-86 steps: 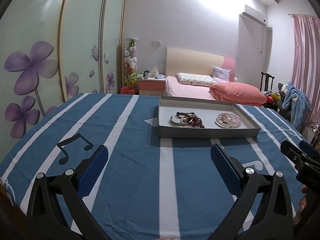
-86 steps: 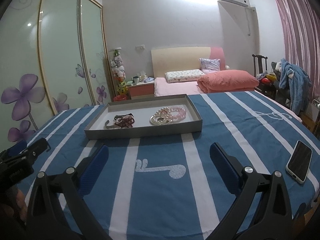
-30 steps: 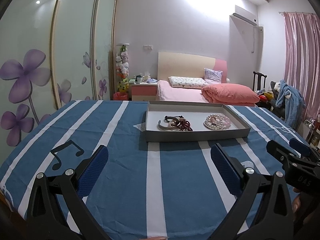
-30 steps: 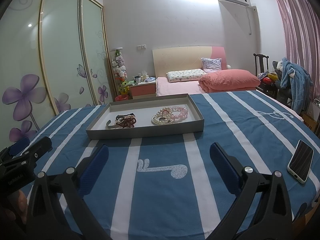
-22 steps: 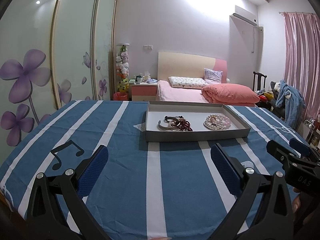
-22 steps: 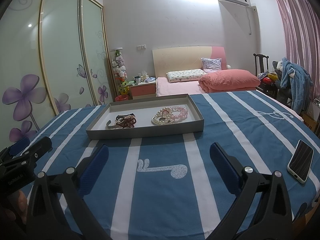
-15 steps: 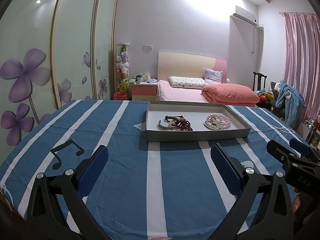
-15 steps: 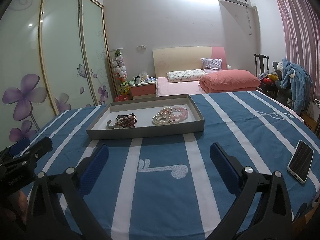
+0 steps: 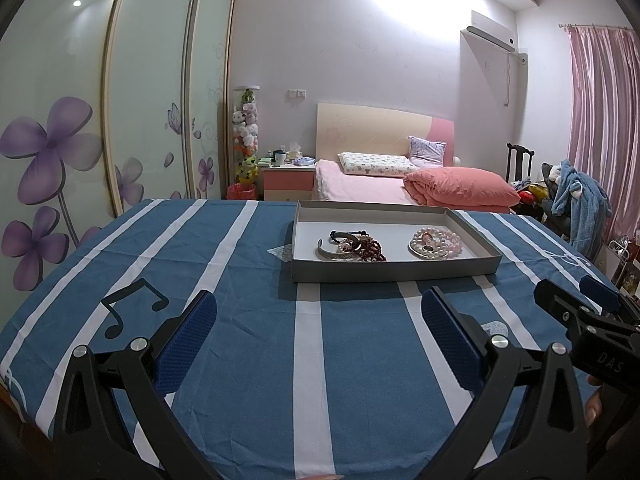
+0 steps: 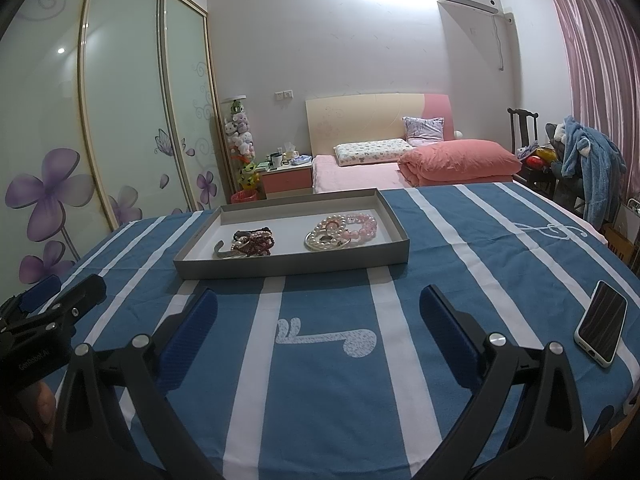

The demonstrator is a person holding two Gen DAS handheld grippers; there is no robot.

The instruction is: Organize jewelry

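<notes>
Your left gripper (image 9: 318, 332) and right gripper (image 10: 318, 330) both hang spread wide and empty above the tabletop (image 9: 240, 320), short of the jewelry tray (image 9: 394, 270).

Blue/white striped cloth (image 9: 248, 320), grey tray (image 9: 394, 271).
Cloth has a black note print and white note prints. Tray inside white; beads (image 9: 370, 245) dark red, pearls (image 9: 434, 240) white and pink. Gripper pads (image 9: 186, 342) blue, frames black.
</notes>
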